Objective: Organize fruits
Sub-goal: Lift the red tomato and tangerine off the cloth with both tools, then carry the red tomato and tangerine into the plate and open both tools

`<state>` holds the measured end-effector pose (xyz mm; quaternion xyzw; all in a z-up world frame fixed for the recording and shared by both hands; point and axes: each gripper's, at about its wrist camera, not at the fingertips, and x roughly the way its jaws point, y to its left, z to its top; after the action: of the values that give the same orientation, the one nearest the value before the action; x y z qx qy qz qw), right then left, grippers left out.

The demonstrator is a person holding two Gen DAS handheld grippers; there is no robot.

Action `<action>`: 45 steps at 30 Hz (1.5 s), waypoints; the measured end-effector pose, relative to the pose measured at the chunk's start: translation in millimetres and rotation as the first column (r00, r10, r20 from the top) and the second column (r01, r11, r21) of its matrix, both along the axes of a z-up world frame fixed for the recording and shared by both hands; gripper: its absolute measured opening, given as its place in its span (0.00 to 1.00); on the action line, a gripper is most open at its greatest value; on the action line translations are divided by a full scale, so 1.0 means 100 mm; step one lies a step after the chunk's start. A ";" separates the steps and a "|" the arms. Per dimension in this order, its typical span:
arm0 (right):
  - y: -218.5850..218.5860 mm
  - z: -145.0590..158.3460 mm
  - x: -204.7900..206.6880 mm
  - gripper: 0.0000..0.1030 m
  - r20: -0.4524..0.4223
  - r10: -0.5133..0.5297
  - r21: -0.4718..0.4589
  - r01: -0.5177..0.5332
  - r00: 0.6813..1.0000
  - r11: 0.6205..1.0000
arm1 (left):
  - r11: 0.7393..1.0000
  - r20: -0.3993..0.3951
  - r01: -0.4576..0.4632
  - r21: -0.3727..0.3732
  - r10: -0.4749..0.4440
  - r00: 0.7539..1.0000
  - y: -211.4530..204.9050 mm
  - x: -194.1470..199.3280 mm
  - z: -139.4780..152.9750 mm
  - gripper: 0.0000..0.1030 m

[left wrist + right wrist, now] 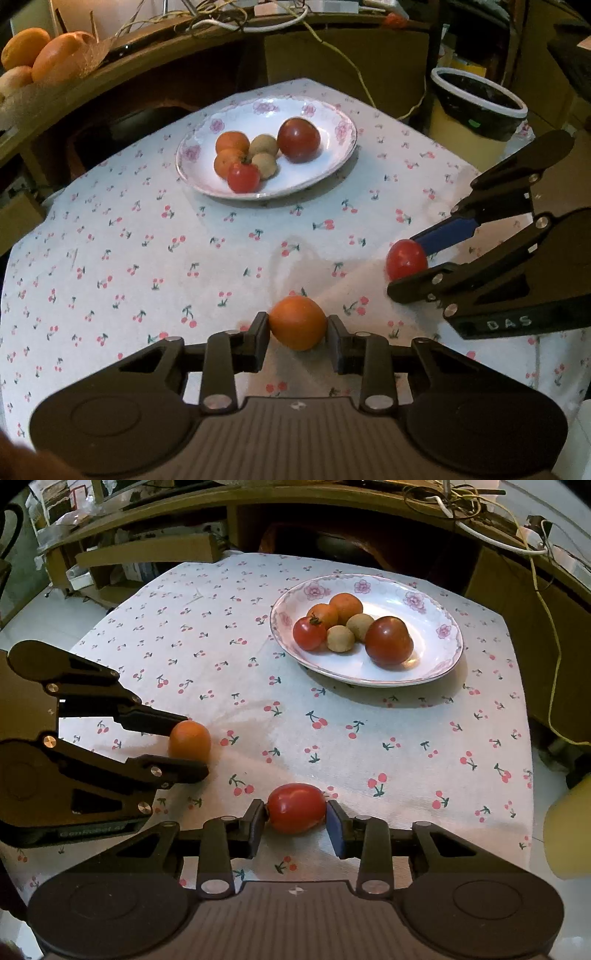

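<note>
My left gripper (297,326) is shut on a small orange (297,322), low over the cherry-print cloth; it also shows in the right wrist view (192,746) with the orange (190,739). My right gripper (296,810) is shut on a red tomato (296,807); in the left wrist view the right gripper (410,264) holds the tomato (406,259) at the right. A white floral plate (325,170) (436,657) sits at the table's far side with two oranges, two tomatoes and two brownish fruits.
The table (147,240) has a cherry-print cloth. A bin with a black liner (476,107) stands past the far right corner. Large oranges (40,55) lie on a wooden shelf at the back left. Cables (480,520) hang on the shelf behind.
</note>
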<state>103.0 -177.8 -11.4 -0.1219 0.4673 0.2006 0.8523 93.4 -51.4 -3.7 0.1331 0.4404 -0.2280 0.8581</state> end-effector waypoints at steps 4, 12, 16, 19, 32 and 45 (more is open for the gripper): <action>0.00 0.06 0.02 0.36 0.011 -0.010 0.011 0.009 1.000 1.000 | 1.000 0.019 -0.014 -0.005 0.014 1.000 -0.02 0.06 0.07 0.37; -0.06 0.15 0.11 0.36 0.034 -0.045 0.040 0.044 0.998 0.998 | 0.999 0.030 -0.032 -0.019 0.033 0.999 -0.03 0.15 0.11 0.37; -0.05 0.19 0.14 0.36 0.044 -0.053 0.047 0.051 0.998 0.998 | 0.999 0.036 -0.035 -0.032 0.036 0.999 -0.05 0.18 0.15 0.37; -0.05 0.21 0.15 0.36 0.050 -0.060 0.052 0.057 0.997 0.997 | 0.998 0.045 -0.038 -0.044 0.040 0.998 -0.06 0.20 0.18 0.37; -0.15 0.35 0.33 0.36 0.081 -0.118 0.085 0.111 0.990 0.990 | 0.998 0.080 -0.042 -0.052 0.047 0.996 -0.15 0.40 0.30 0.37; -0.21 0.34 0.77 0.37 0.084 -0.176 0.093 0.168 0.981 0.981 | 0.993 0.061 -0.094 -0.066 0.098 0.993 -0.16 0.86 0.23 0.37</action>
<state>180.3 -198.5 22.6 -0.0535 0.4274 0.1403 0.8915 179.1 -67.5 19.2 0.0920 0.4109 -0.1957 0.8856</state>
